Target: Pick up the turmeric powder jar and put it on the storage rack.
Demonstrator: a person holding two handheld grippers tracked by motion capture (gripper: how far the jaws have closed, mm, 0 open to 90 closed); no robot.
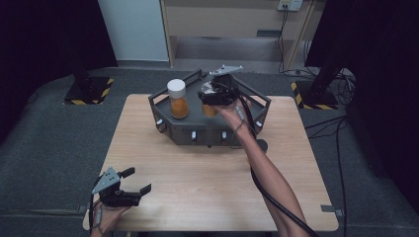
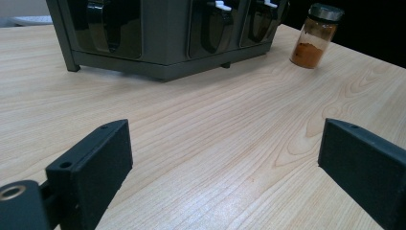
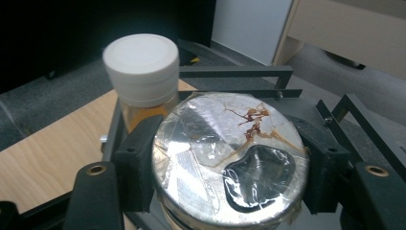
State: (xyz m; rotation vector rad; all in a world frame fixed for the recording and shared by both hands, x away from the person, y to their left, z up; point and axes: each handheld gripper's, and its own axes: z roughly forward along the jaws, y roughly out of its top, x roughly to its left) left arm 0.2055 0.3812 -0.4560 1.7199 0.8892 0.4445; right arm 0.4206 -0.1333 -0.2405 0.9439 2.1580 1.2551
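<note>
- Gripping a foil-sealed jar of orange powder, the right tongs are clenched on its neck, one pad on each side, over the dark rack at the far middle of the tabletop.
- Its crinkled foil top carries brown streaks and a dark patch.
- Just beside it on the rack's top stands a white-capped jar, upright, with the same orange fill.
- Near the tabletop's near-left corner, the left tongs rest released, with bare wood between the pads.
- Seen from the left gripper view, a small dark-lidded spice jar stands upright on the tabletop by the rack's corner, apart from both tongs.
</note>
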